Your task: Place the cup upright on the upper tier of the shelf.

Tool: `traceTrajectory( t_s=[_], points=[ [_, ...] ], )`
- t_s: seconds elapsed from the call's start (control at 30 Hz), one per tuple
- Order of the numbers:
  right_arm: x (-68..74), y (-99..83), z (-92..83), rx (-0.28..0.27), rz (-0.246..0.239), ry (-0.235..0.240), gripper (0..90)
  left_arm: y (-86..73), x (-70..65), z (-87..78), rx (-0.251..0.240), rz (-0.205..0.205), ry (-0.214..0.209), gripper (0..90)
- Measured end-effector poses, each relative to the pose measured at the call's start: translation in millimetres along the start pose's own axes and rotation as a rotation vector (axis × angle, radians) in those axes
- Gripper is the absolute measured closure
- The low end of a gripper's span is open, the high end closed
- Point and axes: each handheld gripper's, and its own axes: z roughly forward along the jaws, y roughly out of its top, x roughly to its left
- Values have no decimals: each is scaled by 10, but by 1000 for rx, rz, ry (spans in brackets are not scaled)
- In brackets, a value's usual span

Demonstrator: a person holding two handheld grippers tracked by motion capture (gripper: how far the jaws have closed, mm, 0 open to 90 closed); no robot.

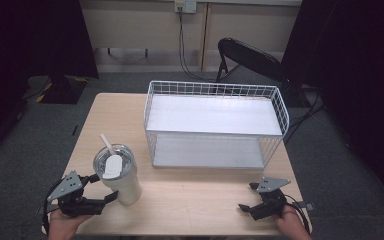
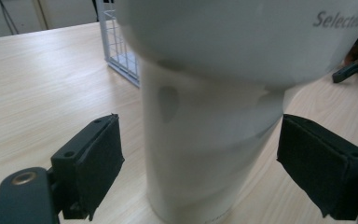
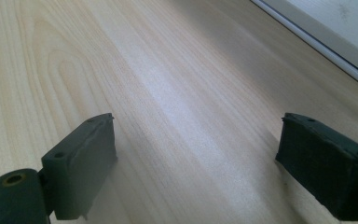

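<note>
A white tumbler (image 1: 121,177) with a clear lid and a white straw (image 1: 106,143) stands upright near the table's front left. My left gripper (image 1: 105,187) is open around its lower body, one jaw on each side. In the left gripper view the tumbler (image 2: 205,140) rises between the pads (image 2: 98,163), with a gap showing on both sides. My right gripper (image 1: 247,196) is open at the front right, low over bare wood, nothing between its jaws. Its own view shows the right gripper (image 3: 196,163) above the tabletop (image 3: 168,93).
A white wire shelf rack (image 1: 215,125) stands on the back half of the wooden table (image 1: 195,195); its corner (image 2: 119,51) and base edge (image 3: 335,37) appear in the gripper views. A black folding chair (image 1: 250,57) stands behind the table.
</note>
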Motion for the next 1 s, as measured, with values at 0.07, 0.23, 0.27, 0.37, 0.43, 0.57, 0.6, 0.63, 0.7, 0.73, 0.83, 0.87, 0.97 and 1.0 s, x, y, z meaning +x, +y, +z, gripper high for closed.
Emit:
traceTrajectory(
  t_s=[0.07,0.23,0.27,0.37,0.43,0.57,0.6,0.63,0.7,0.73,0.83,0.87,0.97,1.0],
  points=[
    [0,0,0,0,0,0,106,10,-12,24,-15,1,-11,132],
    [0,0,0,0,0,0,105,46,-29,83,-39,9,-11,96],
    [0,0,0,0,0,0,105,53,-36,97,-37,8,-12,95],
    [0,0,0,0,0,0,105,65,-49,128,-42,11,-6,83],
    [0,0,0,0,0,0,106,78,-61,173,-49,7,-14,82],
    [0,0,0,0,0,0,106,95,-83,225,-71,24,-2,82],
    [0,0,0,0,0,0,106,95,-83,225,-71,24,-2,79],
    [0,0,0,0,0,0,106,100,-80,244,-80,36,3,76],
    [0,0,0,0,0,0,106,98,-83,252,-81,36,5,74],
    [0,0,0,0,0,0,106,97,-81,258,-85,43,7,72],
    [0,0,0,0,0,-1,106,91,-94,278,-94,22,12,55],
    [0,0,0,0,0,0,105,91,-97,287,-101,18,14,44],
    [0,0,0,0,0,0,106,110,-111,342,-92,55,22,26],
    [0,0,0,0,0,0,106,110,-111,342,-92,55,22,16]
  ],
)
